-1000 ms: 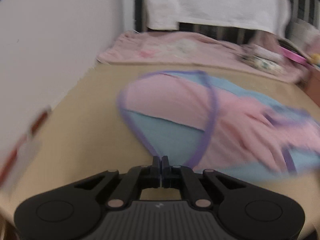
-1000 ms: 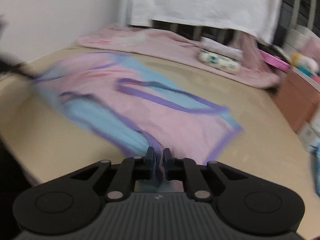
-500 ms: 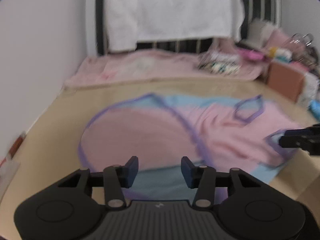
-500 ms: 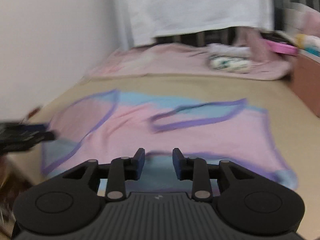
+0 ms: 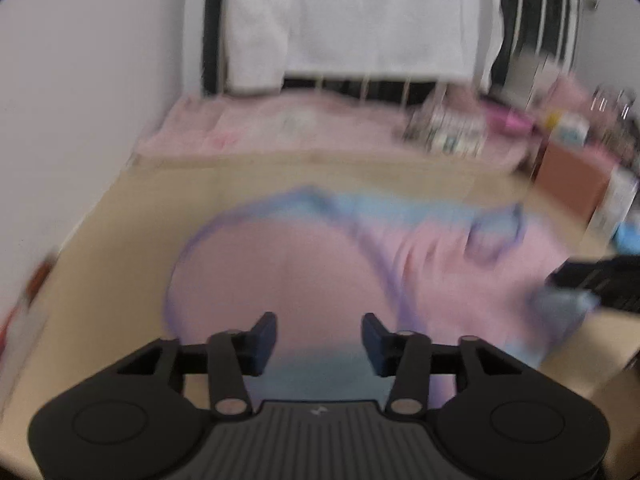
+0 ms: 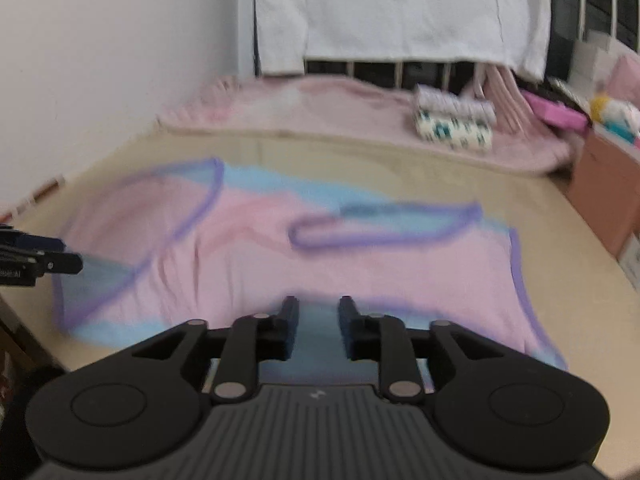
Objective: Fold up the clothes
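Note:
A pink and light-blue garment with purple trim [image 5: 320,272] lies spread flat on the beige surface [image 5: 132,240]. My left gripper [image 5: 319,338] hovers just above the garment's near hem. Its jaws are opening and nothing is between the pads. In the right wrist view the same garment [image 6: 320,256] shows a purple-edged neck opening. My right gripper [image 6: 319,322] stands open with a narrow gap above the near blue hem, gripping nothing. Each gripper's dark tip shows at the edge of the other's view, the right one [image 5: 560,280] and the left one [image 6: 76,266].
A pink blanket [image 6: 340,108] lies at the far end with a pack of tissues [image 6: 454,128] on it. A white cloth [image 6: 400,12] hangs over the rail behind. A brown box [image 6: 604,184] stands at the right, a white wall [image 6: 100,60] at the left.
Both grippers were shut on the garment's hem a second ago. They have let go, opened and lifted slightly, and the garment now lies flat.

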